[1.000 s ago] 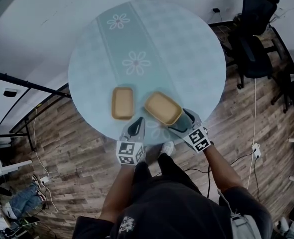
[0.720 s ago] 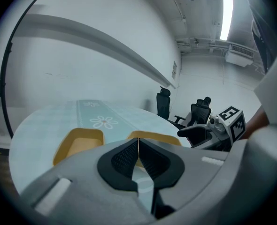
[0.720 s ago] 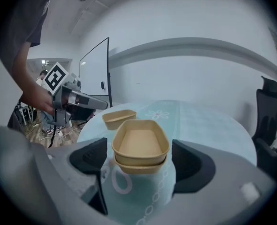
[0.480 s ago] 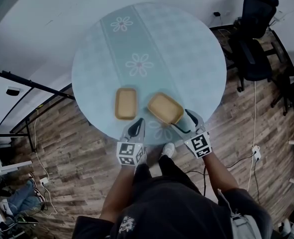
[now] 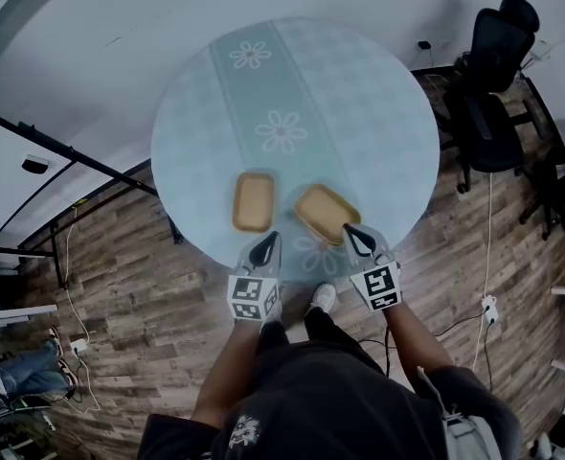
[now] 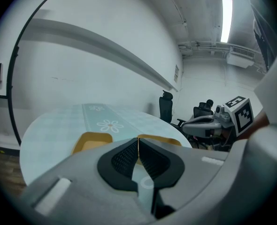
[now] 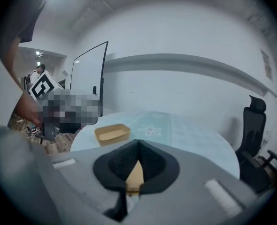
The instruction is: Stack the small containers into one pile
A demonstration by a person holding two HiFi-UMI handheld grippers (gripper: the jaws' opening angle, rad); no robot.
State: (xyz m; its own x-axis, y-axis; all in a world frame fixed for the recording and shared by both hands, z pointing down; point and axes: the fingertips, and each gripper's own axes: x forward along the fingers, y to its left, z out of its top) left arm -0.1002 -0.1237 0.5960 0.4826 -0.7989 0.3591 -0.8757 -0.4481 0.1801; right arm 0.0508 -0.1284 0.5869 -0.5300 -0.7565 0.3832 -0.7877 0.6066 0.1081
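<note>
The left container (image 5: 254, 201) lies open side up on the bench (image 5: 378, 113), squared to the person. The right container (image 5: 327, 214) sits just to its right, apart from it and turned at a slant. Nothing is stacked yet.

The left gripper (image 5: 267, 241) hangs just on the near side of the left container, its jaws pressed together on nothing. The right gripper (image 5: 352, 233) is further right of that container, at the slanted one's near corner. Its jaws have just closed and meet at the tips. The tan wall seen through the gap beneath them seems to lie beyond, not pinched.

The step in hand looks like taking up the slanted container. To do it well:

- Spread the right jaws first, then pinch one wall at the near end.
- Lift it above the left container's rim and turn it until the long sides match.
- Lower it level and let go only once it is seated.
- The shut left jaws could brace the left container, which may slide on the smooth cloth.
</note>
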